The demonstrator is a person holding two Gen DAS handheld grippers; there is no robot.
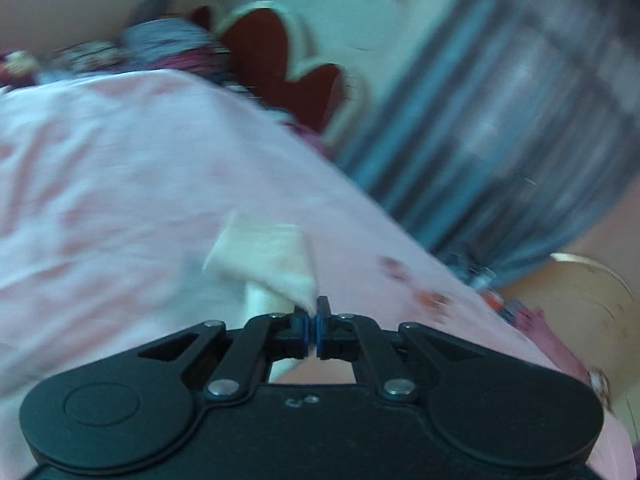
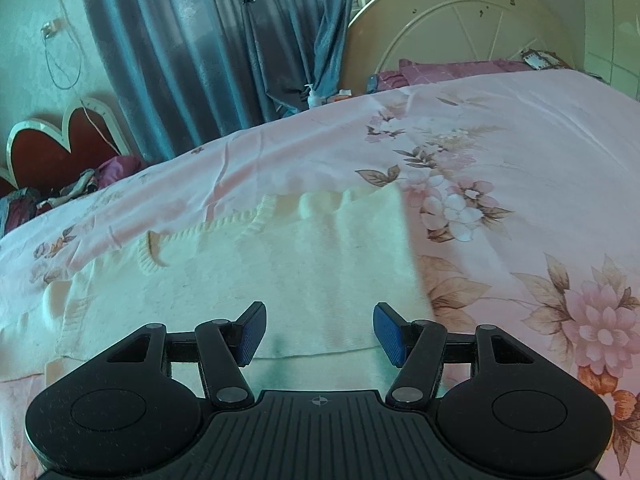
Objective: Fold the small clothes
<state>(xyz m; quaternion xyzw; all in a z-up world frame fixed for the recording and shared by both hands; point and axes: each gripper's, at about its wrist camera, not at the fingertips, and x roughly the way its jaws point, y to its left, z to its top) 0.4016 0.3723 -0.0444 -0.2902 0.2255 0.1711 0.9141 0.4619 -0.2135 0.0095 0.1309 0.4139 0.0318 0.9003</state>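
Note:
A small cream knitted garment lies spread on the pink floral bedsheet, its ribbed neckline toward the far left. My right gripper hovers just above the garment's near hem with its blue pads apart and nothing between them. In the blurred left wrist view, my left gripper is shut on a corner of the cream garment, and that flap is lifted above the sheet. The rest of the garment is hidden in that view.
A blue curtain hangs beyond the bed's far edge. A red heart-shaped headboard with crumpled dark clothes stands at the left. A round cream board and a purple pillow are at the far right.

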